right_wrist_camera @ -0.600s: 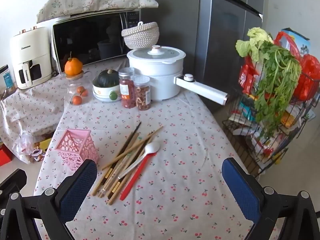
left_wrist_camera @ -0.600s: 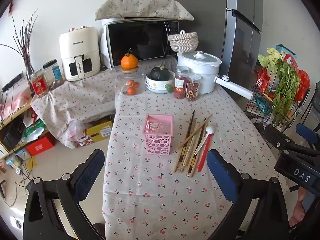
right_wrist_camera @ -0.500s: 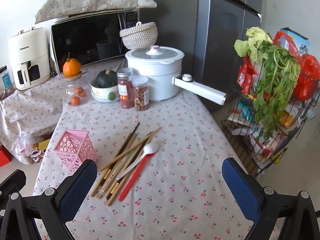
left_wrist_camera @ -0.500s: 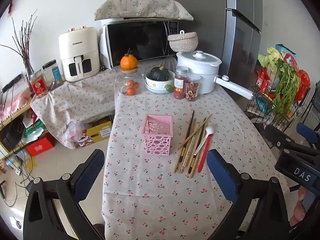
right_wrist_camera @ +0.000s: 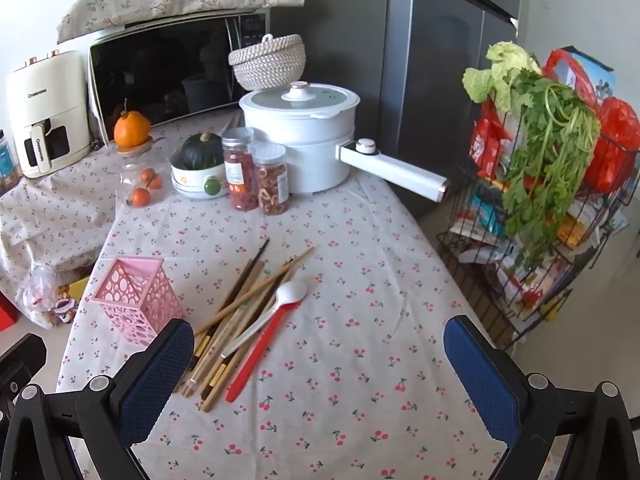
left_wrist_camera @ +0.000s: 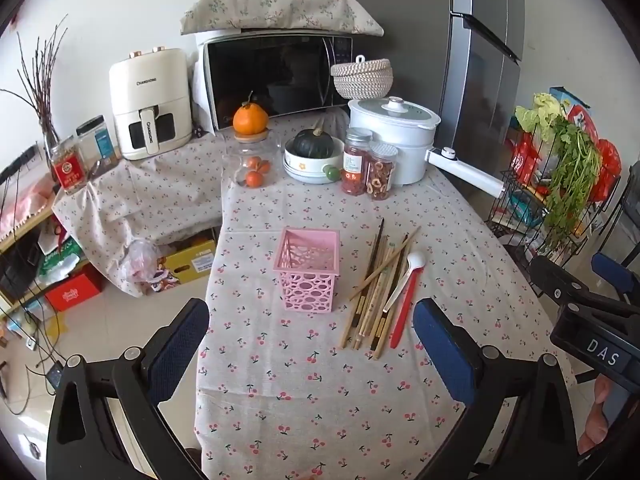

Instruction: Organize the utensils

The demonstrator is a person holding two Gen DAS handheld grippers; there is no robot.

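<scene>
A pink perforated utensil holder (left_wrist_camera: 309, 270) (right_wrist_camera: 136, 298) stands upright and empty on the cherry-print tablecloth. Right of it lies a pile of wooden chopsticks (left_wrist_camera: 378, 286) (right_wrist_camera: 240, 314), a white spoon (left_wrist_camera: 405, 276) (right_wrist_camera: 276, 310) and a red utensil (left_wrist_camera: 405, 308) (right_wrist_camera: 258, 356). My left gripper (left_wrist_camera: 310, 358) is open and empty, hovering in front of the holder. My right gripper (right_wrist_camera: 320, 364) is open and empty, hovering near the pile's front end; it also shows at the left wrist view's right edge (left_wrist_camera: 592, 320).
At the back stand a white pot with a long handle (right_wrist_camera: 304, 142), two snack jars (right_wrist_camera: 256, 176), a bowl with a squash (right_wrist_camera: 198, 168), a glass jar topped with an orange (right_wrist_camera: 138, 168), a microwave and an air fryer. A wire rack of vegetables (right_wrist_camera: 540, 200) is right of the table.
Both grippers have moved slightly forward toward the table; the holder and utensils appear a little closer. Nothing on the table has moved.
</scene>
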